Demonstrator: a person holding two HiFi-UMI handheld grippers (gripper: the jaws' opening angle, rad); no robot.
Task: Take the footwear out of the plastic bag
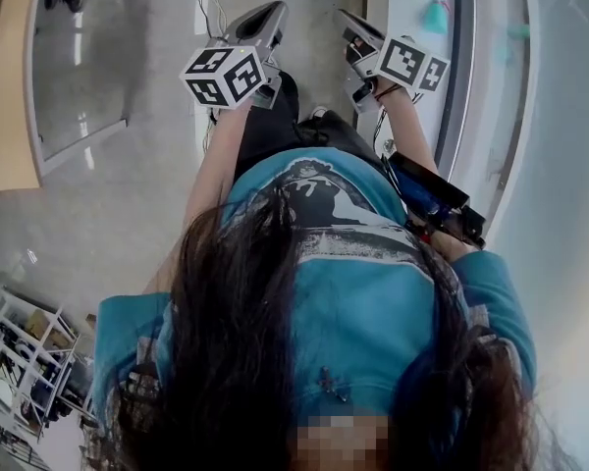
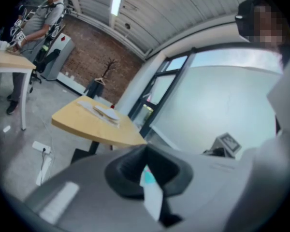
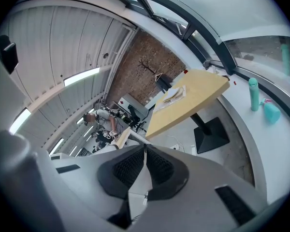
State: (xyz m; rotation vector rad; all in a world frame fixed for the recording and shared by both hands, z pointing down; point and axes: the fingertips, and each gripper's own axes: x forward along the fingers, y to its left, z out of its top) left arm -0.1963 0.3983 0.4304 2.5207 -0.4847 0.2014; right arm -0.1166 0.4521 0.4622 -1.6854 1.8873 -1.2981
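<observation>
Now | left gripper (image 1: 271,12), right gripper (image 1: 346,18) held forward | all fingers (image 3: 128,170) pressed together

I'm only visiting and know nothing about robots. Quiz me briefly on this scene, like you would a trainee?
1. True or false: the grey plastic left gripper has its jaws wide apart.
2. The person's printed T-shirt is: A red, B blue, C yellow.
3. Fill in: the white cube on that gripper bears black square ____.

Key: 1 false, the jaws are together; 2 B; 3 markers.
</observation>
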